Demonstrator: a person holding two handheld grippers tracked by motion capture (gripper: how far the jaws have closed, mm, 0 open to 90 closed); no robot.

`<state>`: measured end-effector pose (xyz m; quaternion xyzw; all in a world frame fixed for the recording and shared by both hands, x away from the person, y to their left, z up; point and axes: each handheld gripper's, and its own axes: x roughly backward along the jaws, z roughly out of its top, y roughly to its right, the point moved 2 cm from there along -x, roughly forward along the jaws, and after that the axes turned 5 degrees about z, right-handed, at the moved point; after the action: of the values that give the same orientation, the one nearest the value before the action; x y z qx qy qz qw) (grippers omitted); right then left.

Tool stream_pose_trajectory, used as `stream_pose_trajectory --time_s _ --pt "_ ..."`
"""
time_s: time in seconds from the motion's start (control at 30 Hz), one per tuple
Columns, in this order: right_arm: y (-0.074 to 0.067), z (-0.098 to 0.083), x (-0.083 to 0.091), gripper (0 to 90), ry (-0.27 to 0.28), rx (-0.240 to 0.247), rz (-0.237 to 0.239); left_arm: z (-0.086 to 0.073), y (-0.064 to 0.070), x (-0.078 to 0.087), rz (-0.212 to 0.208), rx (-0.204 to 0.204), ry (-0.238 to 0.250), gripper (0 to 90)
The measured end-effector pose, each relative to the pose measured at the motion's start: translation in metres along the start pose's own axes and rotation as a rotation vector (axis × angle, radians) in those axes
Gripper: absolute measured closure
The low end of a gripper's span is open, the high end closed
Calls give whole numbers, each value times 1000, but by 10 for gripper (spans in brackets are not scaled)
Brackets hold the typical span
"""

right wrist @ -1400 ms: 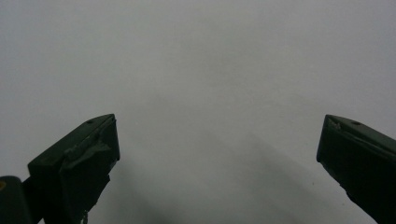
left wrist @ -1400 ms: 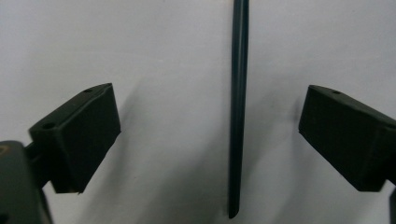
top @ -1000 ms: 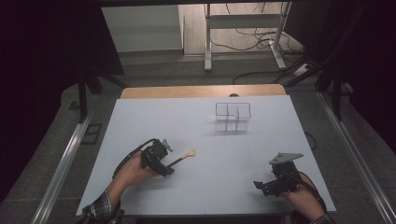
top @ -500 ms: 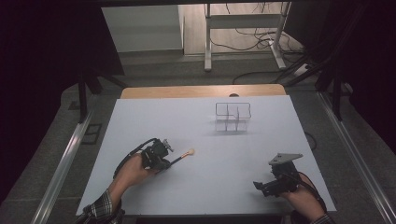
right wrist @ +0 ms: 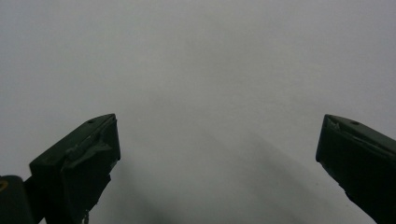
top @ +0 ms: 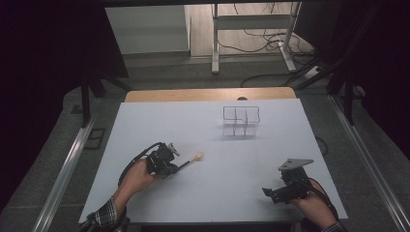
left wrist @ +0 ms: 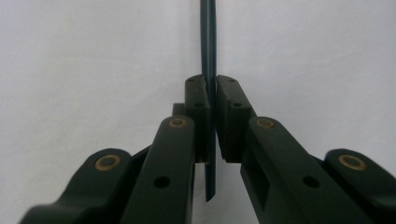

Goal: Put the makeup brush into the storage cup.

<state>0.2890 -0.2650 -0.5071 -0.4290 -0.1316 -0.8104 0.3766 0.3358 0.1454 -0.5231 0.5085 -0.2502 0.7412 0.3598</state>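
My left gripper [top: 179,166] rests low over the white table [top: 232,159] at the left front, shut on a thin dark-handled stick [top: 189,161] whose pale orange tip [top: 198,155] points to the right and away. In the left gripper view the dark handle [left wrist: 208,42] runs straight up from between the closed pads [left wrist: 196,107] of the left gripper [left wrist: 211,95]. At the right front my right gripper [top: 267,192] points left and stands open. In the right gripper view the right gripper [right wrist: 217,144] has only bare table between its jaws.
A small clear compartment rack [top: 241,121] stands on the far middle-right of the table. A wooden strip [top: 208,94] runs along the table's far edge. Metal rails [top: 67,164] flank the table, and a desk frame with cables [top: 251,34] stands on the floor beyond.
The left gripper and its stick have shifted only very slightly. The right gripper has stayed in place.
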Motion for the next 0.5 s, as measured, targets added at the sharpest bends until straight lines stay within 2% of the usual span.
stream_pose_trajectory --time_s 0.43,0.5 --pt "0 0 0 0 3 -3 -1 -4 1 13 -12 40 105 849" --pt "0 0 0 0 4 -3 1 -5 2 14 -25 56 127 849"
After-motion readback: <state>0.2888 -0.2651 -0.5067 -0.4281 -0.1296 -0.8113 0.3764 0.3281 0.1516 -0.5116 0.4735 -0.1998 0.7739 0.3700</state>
